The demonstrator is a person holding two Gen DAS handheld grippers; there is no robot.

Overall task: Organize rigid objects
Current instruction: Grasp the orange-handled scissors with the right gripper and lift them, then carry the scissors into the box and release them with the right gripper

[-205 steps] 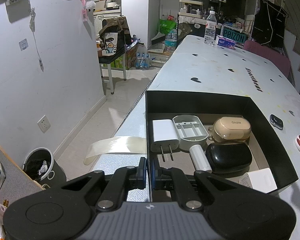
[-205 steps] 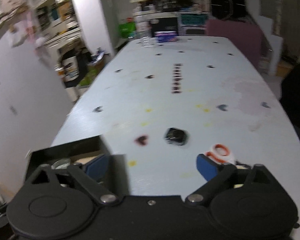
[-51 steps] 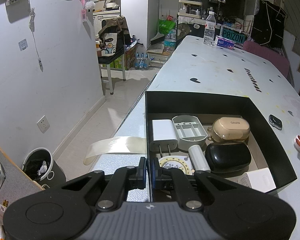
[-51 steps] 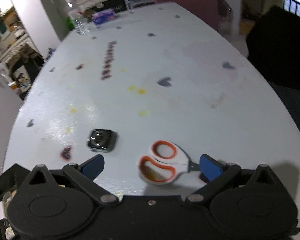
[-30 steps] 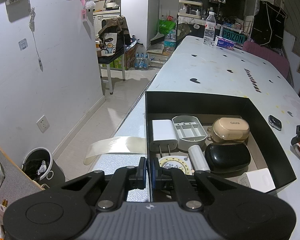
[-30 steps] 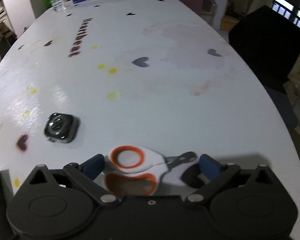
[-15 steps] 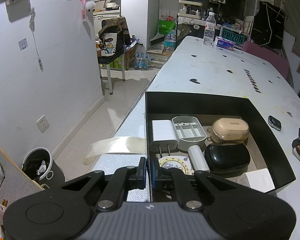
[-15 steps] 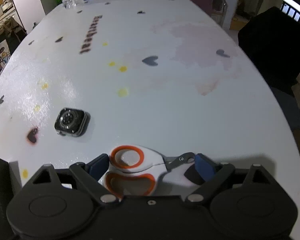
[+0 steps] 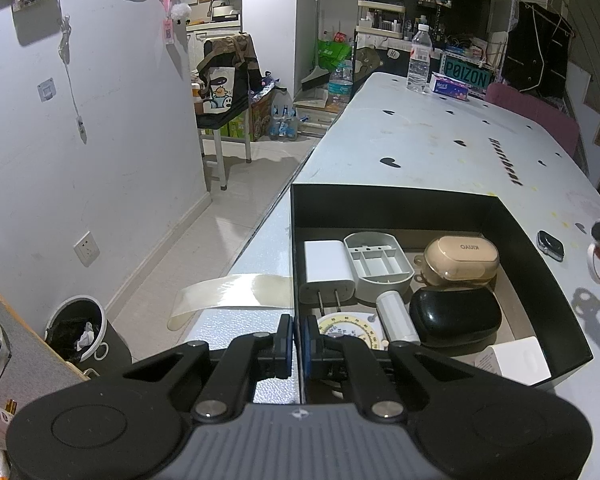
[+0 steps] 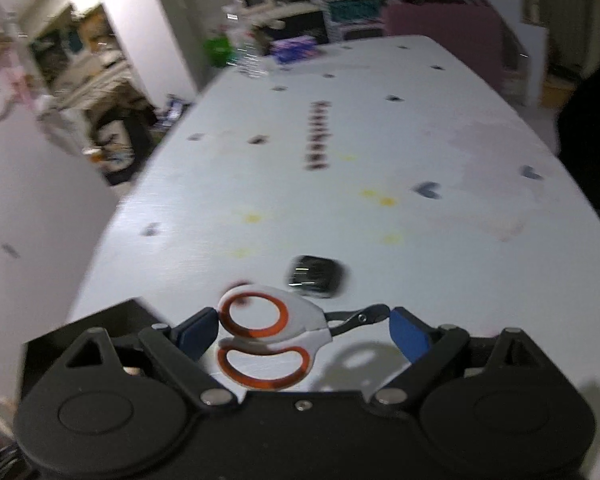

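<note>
Orange-handled scissors (image 10: 266, 340) held lengthwise in right gripper (image 10: 300, 330), lifted off table (image 10: 420, 240) near box's right edge. Left gripper (image 9: 296, 340) clamped shut on black box (image 9: 540, 280) left wall. Risk: end-to-end pinch is judged weak, scissors may pivot, slip, drop onto smartwatch (image 10: 316, 276).

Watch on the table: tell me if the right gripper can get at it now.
Probably not to grasp it: the right gripper is clamped on the scissors, lifted off the table. The watch lies just ahead, nothing between.
</note>
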